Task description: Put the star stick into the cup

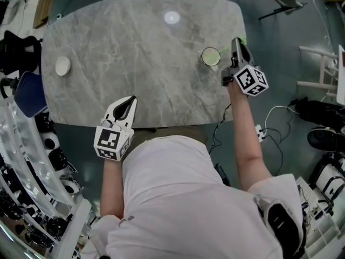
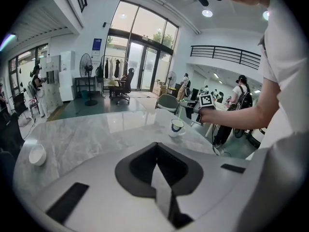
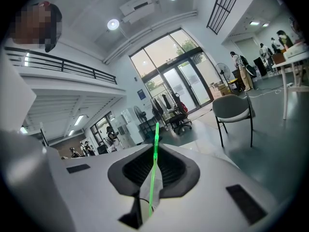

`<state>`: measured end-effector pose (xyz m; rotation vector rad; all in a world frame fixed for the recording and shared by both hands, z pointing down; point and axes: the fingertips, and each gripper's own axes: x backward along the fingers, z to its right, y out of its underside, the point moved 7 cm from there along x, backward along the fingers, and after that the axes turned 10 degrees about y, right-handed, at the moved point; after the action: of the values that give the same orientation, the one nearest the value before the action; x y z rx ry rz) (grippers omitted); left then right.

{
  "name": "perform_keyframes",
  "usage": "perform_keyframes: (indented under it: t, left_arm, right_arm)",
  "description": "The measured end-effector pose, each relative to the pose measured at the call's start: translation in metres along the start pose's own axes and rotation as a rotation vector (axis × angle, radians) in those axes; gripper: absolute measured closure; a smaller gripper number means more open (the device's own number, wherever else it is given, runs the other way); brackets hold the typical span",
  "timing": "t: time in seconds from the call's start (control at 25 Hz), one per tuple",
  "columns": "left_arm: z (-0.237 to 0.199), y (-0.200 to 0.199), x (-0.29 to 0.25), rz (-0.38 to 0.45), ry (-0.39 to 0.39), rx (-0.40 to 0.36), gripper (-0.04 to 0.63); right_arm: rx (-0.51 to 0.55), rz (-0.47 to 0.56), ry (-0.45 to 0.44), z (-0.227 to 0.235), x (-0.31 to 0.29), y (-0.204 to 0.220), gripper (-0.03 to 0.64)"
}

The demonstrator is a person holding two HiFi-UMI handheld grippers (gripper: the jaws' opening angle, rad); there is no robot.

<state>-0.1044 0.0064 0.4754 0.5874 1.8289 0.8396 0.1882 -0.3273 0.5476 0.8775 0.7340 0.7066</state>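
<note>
A thin green stick (image 3: 154,158) is pinched between the jaws of my right gripper (image 3: 148,197) and points up and away from them; its star end is not visible. In the head view this gripper (image 1: 236,43) hovers just right of the white cup (image 1: 211,56) with a green inside, which stands near the table's right edge; a bit of the green stick (image 1: 242,39) shows at the jaw tips. The left gripper view shows the cup (image 2: 177,126) with the right gripper (image 2: 193,106) beside it. My left gripper (image 1: 123,108) (image 2: 161,187) is shut and empty, over the table's near edge.
A small white bowl (image 1: 62,66) (image 2: 37,154) sits at the left side of the grey marble table (image 1: 140,63). Chairs, cables and equipment racks surround the table. People stand in the background of the hall.
</note>
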Motion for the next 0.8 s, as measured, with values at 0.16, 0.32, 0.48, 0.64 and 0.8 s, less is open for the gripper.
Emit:
perform_keyframes:
  t: [0.16,0.32,0.48,0.64,0.8]
  left_arm:
    - [0.0,0.0,0.0,0.002,-0.001,0.003,0.594]
    - [0.0,0.0,0.0,0.003,-0.003,0.003,0.594]
    - [-0.001,0.0,0.0,0.01,-0.007,0.004,0.594]
    - [-0.003,-0.002,0.001,0.021,-0.002,0.0,0.594]
    - [-0.005,-0.003,-0.005,0.038,0.01,-0.005,0.594]
  right_arm:
    - [-0.004,0.001,-0.007,-0.001,-0.004,0.0,0.588]
    - [-0.007,-0.004,-0.013,-0.001,-0.006,0.0,0.563]
    - [-0.007,-0.02,-0.008,0.001,-0.009,0.0,0.505]
    - [-0.001,-0.039,0.002,0.0,-0.005,0.0,0.456]
    - [0.013,-0.041,0.021,0.004,0.005,-0.001,0.439]
